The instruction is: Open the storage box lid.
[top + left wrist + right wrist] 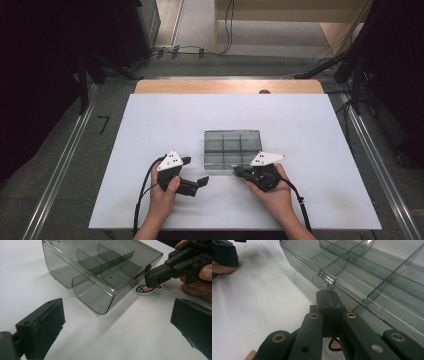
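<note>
A smoky clear plastic organiser box (232, 147) with inner dividers lies with its lid down on the white table top, also seen in the left gripper view as the box (105, 267). My right gripper (236, 172) is shut, its tips (327, 296) pressed up against the box's small front clasp (327, 277); I cannot tell whether the clasp is pinched. A small fish-shaped piece (145, 289), white with green and pink, lies on the table under that gripper (150, 280). My left gripper (196, 171) stands open to the left of the box's near corner, with nothing between its black pads (50, 317).
The white board (150, 120) covers a wooden table whose far edge (230, 86) shows beyond it. Metal rails (65, 160) run along both sides on the grey floor, with cables (185, 50) at the back. A hand holds each gripper near the front edge.
</note>
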Demonstrator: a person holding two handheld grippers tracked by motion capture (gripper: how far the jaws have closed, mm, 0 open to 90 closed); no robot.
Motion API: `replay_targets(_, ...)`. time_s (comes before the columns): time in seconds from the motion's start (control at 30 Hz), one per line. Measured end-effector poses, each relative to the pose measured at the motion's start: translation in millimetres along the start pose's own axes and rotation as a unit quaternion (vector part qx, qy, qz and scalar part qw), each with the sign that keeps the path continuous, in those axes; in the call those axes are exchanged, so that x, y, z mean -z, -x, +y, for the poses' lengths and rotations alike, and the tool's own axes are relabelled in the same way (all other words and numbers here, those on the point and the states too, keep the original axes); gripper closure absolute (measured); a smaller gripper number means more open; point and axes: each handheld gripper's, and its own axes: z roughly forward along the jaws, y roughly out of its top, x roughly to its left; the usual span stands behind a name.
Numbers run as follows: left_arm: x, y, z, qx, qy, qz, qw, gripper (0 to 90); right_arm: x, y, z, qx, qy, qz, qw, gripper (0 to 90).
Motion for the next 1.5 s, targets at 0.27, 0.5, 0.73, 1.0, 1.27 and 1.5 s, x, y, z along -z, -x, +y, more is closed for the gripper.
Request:
replay_targets(0.27,-0.3,0.4,0.1,0.001,-0.001,0.0,1.0,0.0,1.1,-0.9,0.6,0.007,0.003,0.004,1.0,87.6)
replay_targets(0.5,-0.2,0.0,0.2,0.002,0.0,-0.001,1.0,0.0,3.8,-2.3,3.0,0.007,0.011,0.008,0.9999,87.6)
replay_targets(0.73,0.3,-0.4,0.5,0.005,0.001,0.0,1.0,0.0,5.1,-3.0,5.3,0.008,0.016,0.005,0.9998,87.6)
replay_targets(1.0,1.2,-1.7,1.4,0.01,0.005,0.001,0.9999,1.4,8.7,-4.9,10.5,0.011,0.024,0.003,0.9997,87.6)
replay_targets(1.27,2.3,0.1,6.8,0.007,0.006,0.007,0.9999,5.7,12.7,-4.7,16.2,0.011,0.033,0.001,0.9994,87.6)
replay_targets(1.5,2.0,1.5,12.4,0.009,0.009,0.019,0.9997,13.3,15.4,-4.4,22.0,0.012,0.041,0.0,0.9991,87.6)
